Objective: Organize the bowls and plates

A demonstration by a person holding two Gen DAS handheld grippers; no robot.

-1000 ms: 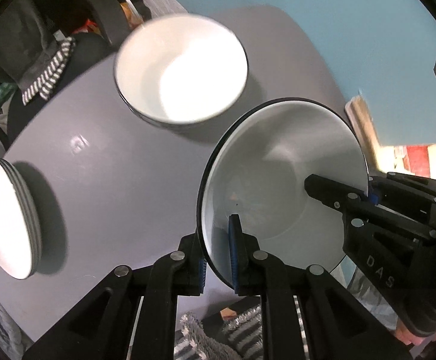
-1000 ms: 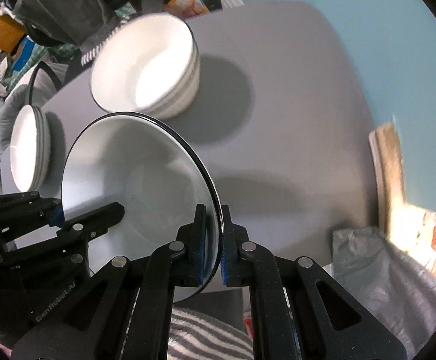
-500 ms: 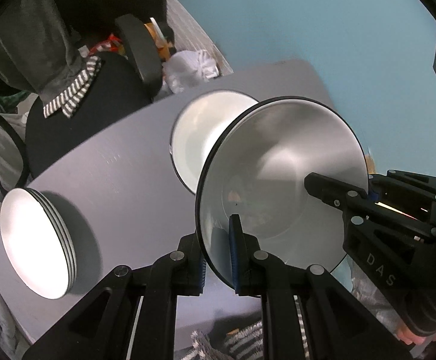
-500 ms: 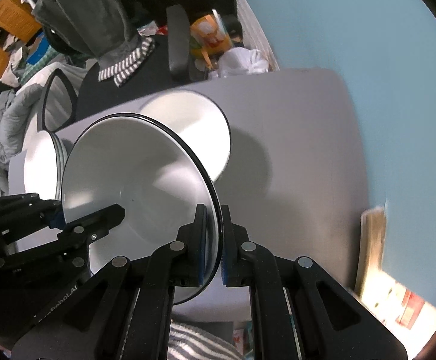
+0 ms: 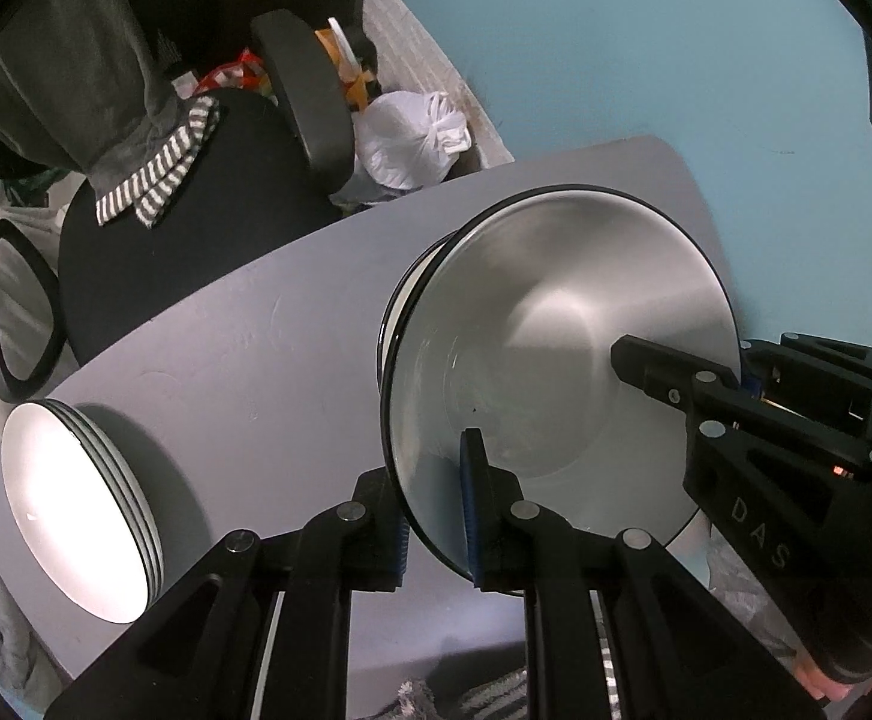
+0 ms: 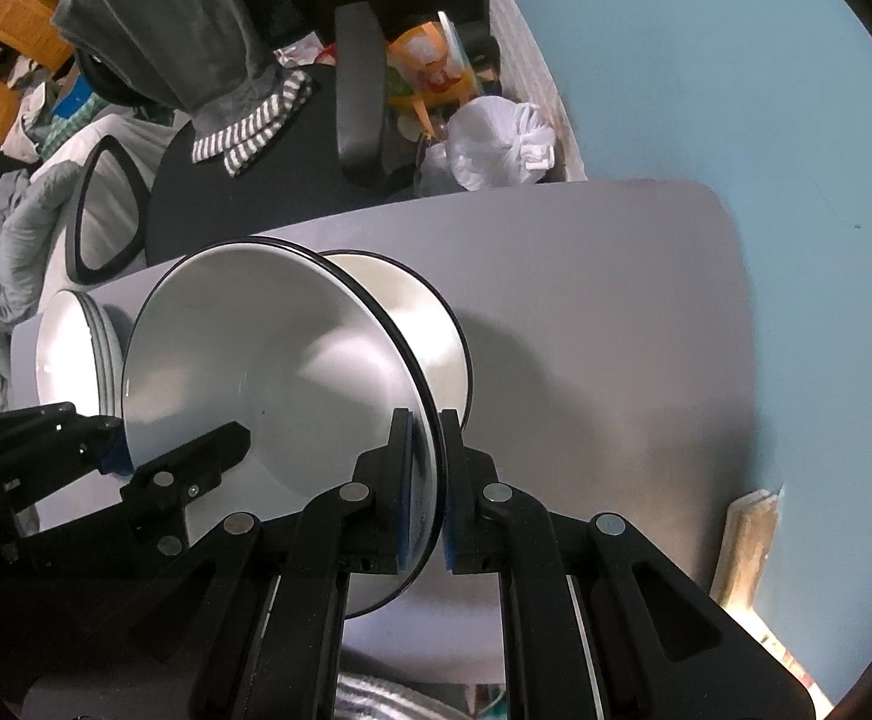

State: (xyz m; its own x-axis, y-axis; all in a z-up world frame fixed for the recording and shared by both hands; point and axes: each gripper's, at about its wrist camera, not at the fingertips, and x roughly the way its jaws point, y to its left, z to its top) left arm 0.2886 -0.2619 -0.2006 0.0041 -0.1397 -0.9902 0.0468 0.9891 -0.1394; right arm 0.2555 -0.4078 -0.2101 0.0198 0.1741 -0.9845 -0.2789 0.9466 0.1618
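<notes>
1. Both claws pointed down over the grey table [image 5: 244,372], and between them hung one white bowl [image 5: 556,324] with a thin dark rim.
2. The left gripper [image 5: 436,516] was clenched on the bowl's near rim, one blue pad inside the bowl, the other outside against its wall.
3. The right gripper [image 6: 423,492] was clamped tight on the opposite rim, jaws pressed to both faces of the wall.
4. In the left wrist view the right gripper [image 5: 742,378] reached in from the right side, its inner finger lying across the bowl's inside.
5. In the right wrist view the left gripper [image 6: 115,450] came in from the left edge, gripping that far rim.
6. The held bowl [image 6: 268,360] sat directly in front of a second white bowl [image 6: 430,324] standing on the table; only a sliver of that one [image 5: 403,306] peeked out behind the carried rim in the left view.
7. I could not tell whether the two bowls touched.
8. Off to the left, well apart, a stack of white plates [image 5: 76,510] rested on the table, also seen at [image 6: 70,348].
9. Beyond the table's far edge stood a black office chair [image 5: 208,210] with a striped cloth [image 5: 154,180] draped on it.
10. A tied white plastic bag [image 5: 412,138] lay beside it, against a blue wall [image 5: 646,42].
</notes>
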